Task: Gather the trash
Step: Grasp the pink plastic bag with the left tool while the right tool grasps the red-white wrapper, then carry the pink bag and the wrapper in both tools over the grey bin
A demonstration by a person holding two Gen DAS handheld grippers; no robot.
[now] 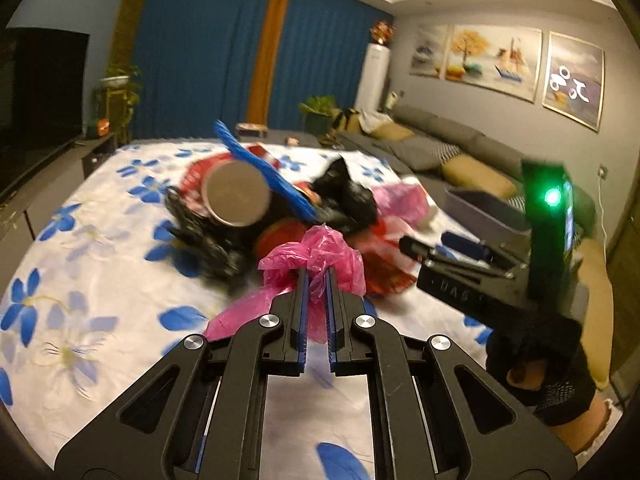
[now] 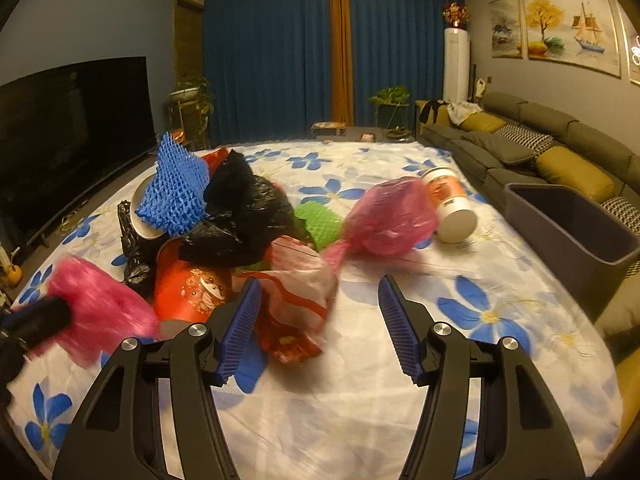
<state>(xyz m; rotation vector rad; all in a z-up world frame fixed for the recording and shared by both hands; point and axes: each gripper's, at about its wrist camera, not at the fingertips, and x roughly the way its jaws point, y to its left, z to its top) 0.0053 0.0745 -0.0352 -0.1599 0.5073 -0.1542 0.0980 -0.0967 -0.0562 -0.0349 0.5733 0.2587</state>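
Observation:
On the flowered sheet (image 2: 360,360) lies a heap of trash. My left gripper (image 1: 317,276) is shut on a crumpled pink plastic bag (image 1: 320,252), held just above the sheet; the same bag (image 2: 96,304) shows blurred at the left of the right wrist view. My right gripper (image 2: 319,284) is open, low over the sheet. A red-and-white plastic bag (image 2: 296,292) lies against its left finger, and the pads do not press it. Beyond are a second pink bag (image 2: 392,216), a paper cup (image 2: 450,208) on its side, a black bag (image 2: 240,216) and a blue foam net (image 2: 176,192).
A grey bin (image 2: 568,224) stands at the sheet's right edge, in front of a sofa (image 2: 540,148). A green foam net (image 2: 316,220) and a red printed cup (image 2: 188,288) sit in the heap. A television (image 2: 68,128) lines the left wall. A gloved hand (image 1: 536,360) holds the right gripper.

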